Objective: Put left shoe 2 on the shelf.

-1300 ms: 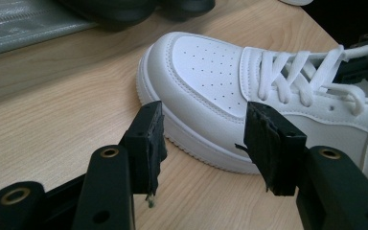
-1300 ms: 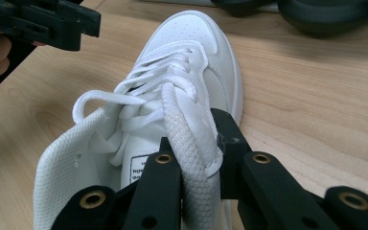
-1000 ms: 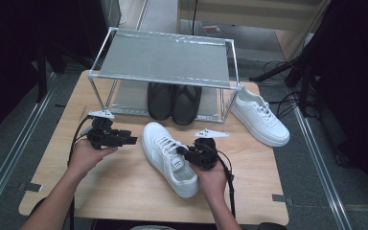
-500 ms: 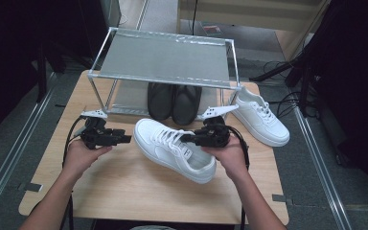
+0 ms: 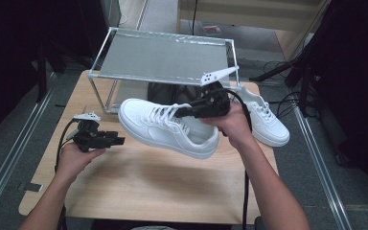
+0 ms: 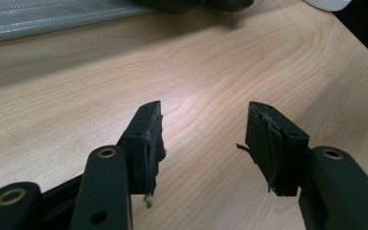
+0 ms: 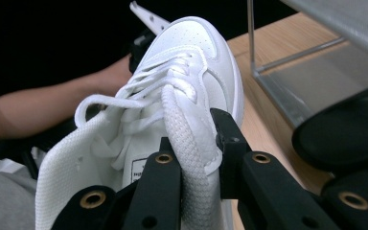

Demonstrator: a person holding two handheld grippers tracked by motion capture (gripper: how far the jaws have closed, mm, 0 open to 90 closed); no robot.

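Note:
A white sneaker [image 5: 167, 128] hangs in the air in front of the rack, toe pointing left. My right gripper [image 5: 181, 112] is shut on its tongue; in the right gripper view the black jaws [image 7: 194, 135] pinch the padded tongue [image 7: 187, 120] of the sneaker [image 7: 191, 52] from both sides. My left gripper [image 5: 117, 140] stays low over the table at the left, open, with nothing between its fingers. In the left gripper view the gripper [image 6: 203, 129] has only bare wood beneath it. A second white sneaker [image 5: 268, 122] lies on the table at the right.
A metal rack [image 5: 163, 57] with a mesh top stands at the back of the wooden table [image 5: 148, 187]. A pair of black shoes [image 5: 172, 93] sits under it, and one black shoe [image 7: 345, 129] is near in the right gripper view. Cables trail off the right side.
The right gripper has lifted the white sneaker off the table and carried it up toward the rack. The left hand has drifted slightly left, its jaws still open.

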